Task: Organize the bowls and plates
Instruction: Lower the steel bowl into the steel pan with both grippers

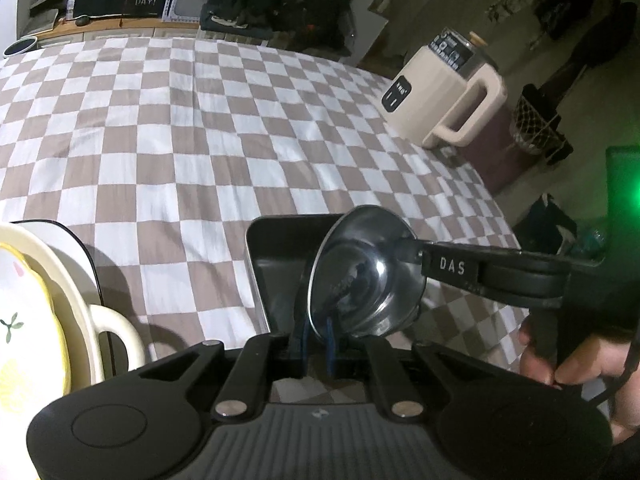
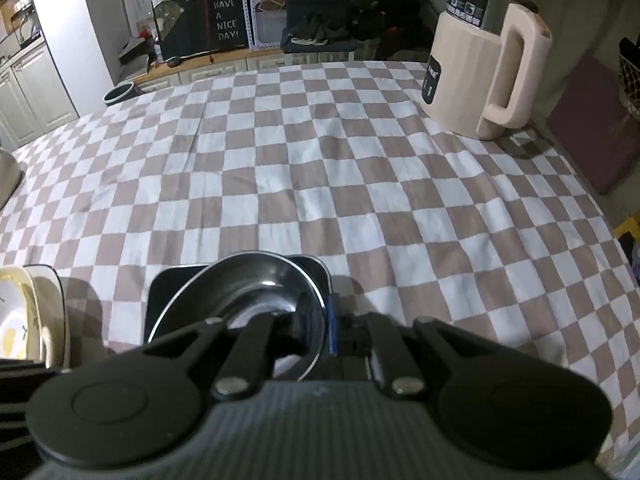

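A shiny steel bowl (image 1: 366, 276) is held tilted on edge over a dark square tray (image 1: 280, 264) on the checkered cloth. My left gripper (image 1: 316, 344) is shut on the bowl's lower rim. My right gripper (image 1: 412, 252) reaches in from the right and is shut on the bowl's right rim. In the right wrist view the bowl (image 2: 248, 300) fills the space ahead of the right gripper (image 2: 320, 328), over the tray (image 2: 312, 268). A cream dish with a handle (image 1: 76, 300) holding a yellow-patterned plate (image 1: 24, 320) stands at the left.
A cream electric kettle (image 2: 480, 72) stands at the table's far right corner. The checkered tablecloth (image 2: 280, 160) stretches ahead. A counter with boxes and a "Have a nice day" sign (image 2: 226, 20) lies behind the table. The cream dish also shows in the right wrist view (image 2: 44, 312).
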Demonstrator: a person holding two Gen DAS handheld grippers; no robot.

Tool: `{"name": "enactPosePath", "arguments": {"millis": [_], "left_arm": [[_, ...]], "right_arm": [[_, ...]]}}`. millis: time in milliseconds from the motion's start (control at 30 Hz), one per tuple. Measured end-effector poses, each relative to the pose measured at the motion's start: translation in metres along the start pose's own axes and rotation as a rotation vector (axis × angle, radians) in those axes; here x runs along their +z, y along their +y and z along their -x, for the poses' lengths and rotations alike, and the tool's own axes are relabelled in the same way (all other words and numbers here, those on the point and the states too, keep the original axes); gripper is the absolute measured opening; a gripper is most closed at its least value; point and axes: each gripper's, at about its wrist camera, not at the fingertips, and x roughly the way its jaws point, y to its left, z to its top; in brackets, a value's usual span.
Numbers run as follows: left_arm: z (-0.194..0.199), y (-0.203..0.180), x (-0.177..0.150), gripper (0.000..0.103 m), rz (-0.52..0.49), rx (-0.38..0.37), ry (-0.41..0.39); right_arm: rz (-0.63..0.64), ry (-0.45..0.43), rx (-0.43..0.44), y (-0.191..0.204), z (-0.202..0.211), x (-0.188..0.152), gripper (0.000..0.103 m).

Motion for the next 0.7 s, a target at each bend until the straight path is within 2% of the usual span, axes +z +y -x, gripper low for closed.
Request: {"name": "enactPosePath", "arguments": {"millis": [200, 333, 600, 700], "left_arm": [[-0.005, 0.001, 0.002, 0.01, -0.005, -0.005, 0.012], [-0.007, -0.001, 0.004, 0.01, -0.012, -0.009, 0.013], [-0.015, 0.002, 0.005, 0.01, -0.045, 0.034, 0.042], [-0.012, 0.004, 0.006, 0.01, -0.043, 0.007, 0.034]], "right_arm": [[0.012, 0.03, -0.003, -0.002, -0.014, 0.004, 0.01], [0.005, 0.018, 0.005, -0.007, -0.021, 0.01, 0.01], [0.041, 0.028, 0.02, 0.002, -0.028, 0.014, 0.01], [0.049, 0.031, 0.031, 0.003, -0.03, 0.013, 0.01]]}}
